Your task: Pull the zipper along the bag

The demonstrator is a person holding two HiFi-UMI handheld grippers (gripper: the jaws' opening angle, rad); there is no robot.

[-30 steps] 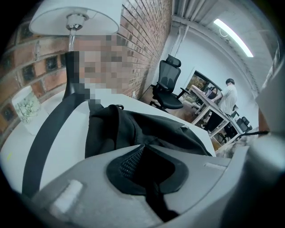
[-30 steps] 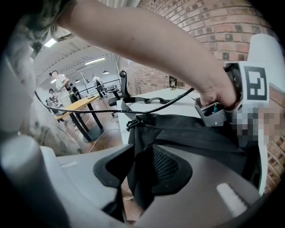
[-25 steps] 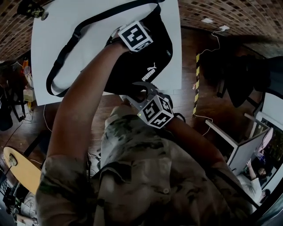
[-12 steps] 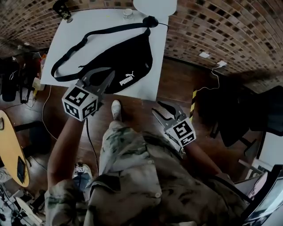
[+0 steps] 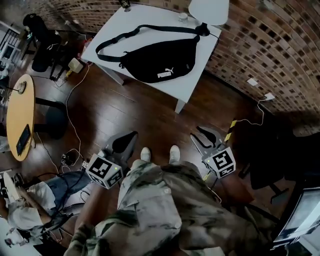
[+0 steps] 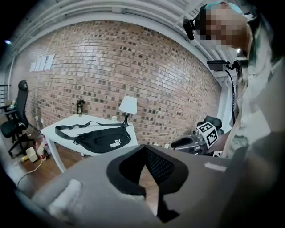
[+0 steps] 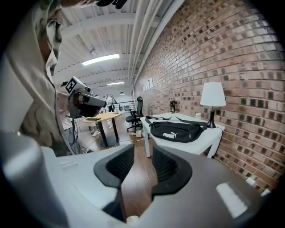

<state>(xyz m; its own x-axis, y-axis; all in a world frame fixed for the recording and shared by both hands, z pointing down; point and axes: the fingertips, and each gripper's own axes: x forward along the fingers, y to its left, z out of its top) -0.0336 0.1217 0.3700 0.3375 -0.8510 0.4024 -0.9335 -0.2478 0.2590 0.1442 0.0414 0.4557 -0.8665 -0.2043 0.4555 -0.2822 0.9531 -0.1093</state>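
The person has stepped back, and both claws are now well away from the black bag point(image 5: 157, 62), which lies on the far white table point(image 5: 197, 85). The left claw point(image 5: 131, 136) is pressed together and empty. The right claw point(image 5: 197, 134) is spread and empty, and has just been narrowing. The zipper pull looks finished.

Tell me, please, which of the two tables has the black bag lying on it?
The white rectangular table by the brick wall, where the black bag lies near a lamp; the round wooden table carries no bag.

Left gripper point(image 5: 131, 136), lower left: jaws together, empty. Right gripper point(image 5: 196, 133), lower right: jaws apart, just been closing, empty.
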